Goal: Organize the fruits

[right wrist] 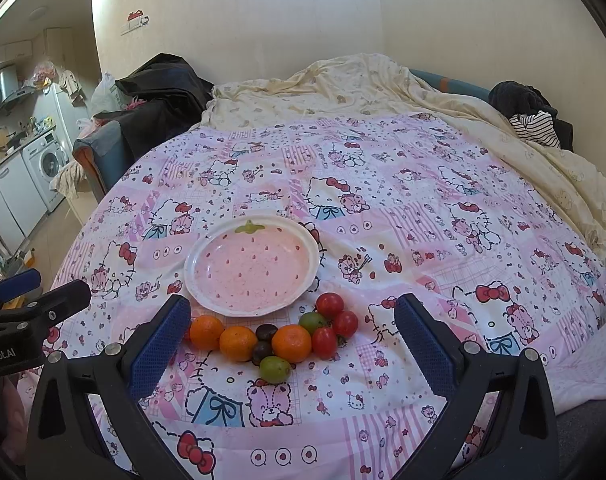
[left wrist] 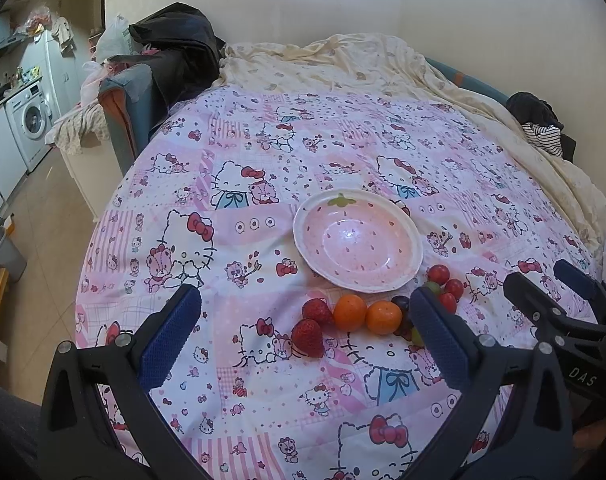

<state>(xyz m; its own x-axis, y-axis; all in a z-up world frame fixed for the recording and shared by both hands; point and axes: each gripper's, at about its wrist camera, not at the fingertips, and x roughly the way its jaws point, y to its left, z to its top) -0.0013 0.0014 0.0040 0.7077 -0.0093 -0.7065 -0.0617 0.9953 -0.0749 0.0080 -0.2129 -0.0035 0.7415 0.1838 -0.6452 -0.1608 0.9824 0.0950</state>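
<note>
Pink cartoon bedding point(right wrist: 423, 240) covered the bed; fruit point(right wrist: 271, 340) lay loose just before an empty plate point(right wrist: 207, 248). Both tools, left point(left wrist: 303, 328) and right point(right wrist: 293, 330), hung open. Soft strawberries point(left wrist: 307, 336) probably needed gentle pinching.

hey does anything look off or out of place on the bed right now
Nothing is spilled or damaged. The one odd thing: the pink plate sits bare while all the fruit lies loose on the bedspread just in front of it, oranges, tomatoes, grapes and strawberries. Both tools hover open, holding nothing.
</note>
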